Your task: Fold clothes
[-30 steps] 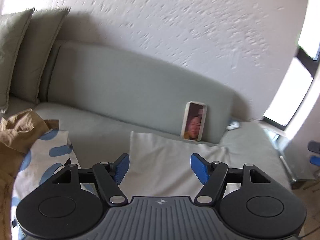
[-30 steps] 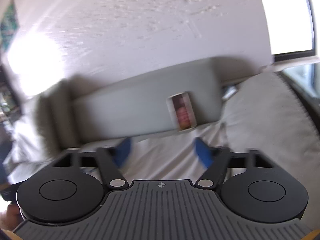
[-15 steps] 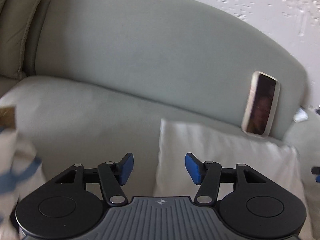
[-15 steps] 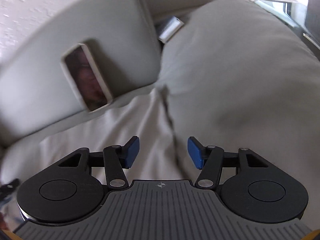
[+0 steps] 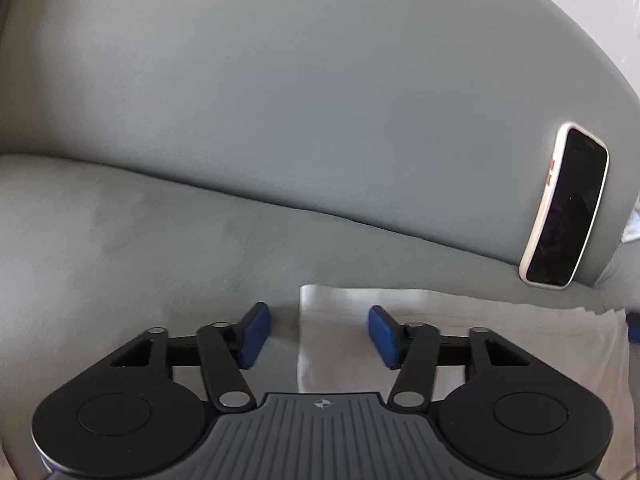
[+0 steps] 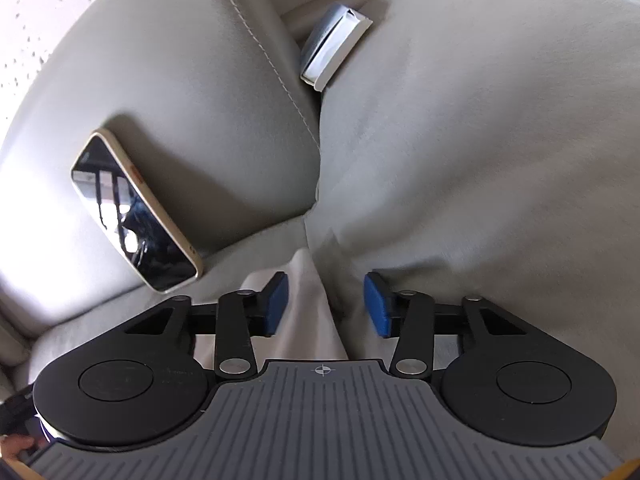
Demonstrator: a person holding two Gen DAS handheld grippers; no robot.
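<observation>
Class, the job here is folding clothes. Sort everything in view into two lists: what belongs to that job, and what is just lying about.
Belongs to the job:
white cloth
left hand-held gripper
right hand-held gripper

Just lying about:
phone
small white box
sofa

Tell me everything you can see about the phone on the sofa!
The phone is a flat slab with rounded corners, a pale case around its edge and a small reddish mark on one side. Its dark, glossy screen faces out and mirrors bright window shapes in the right wrist view. It stands on its short end, tilted back against the grey-green sofa backrest, bottom edge resting on the seat just behind the folded white cloth. Neither gripper touches it.
</observation>
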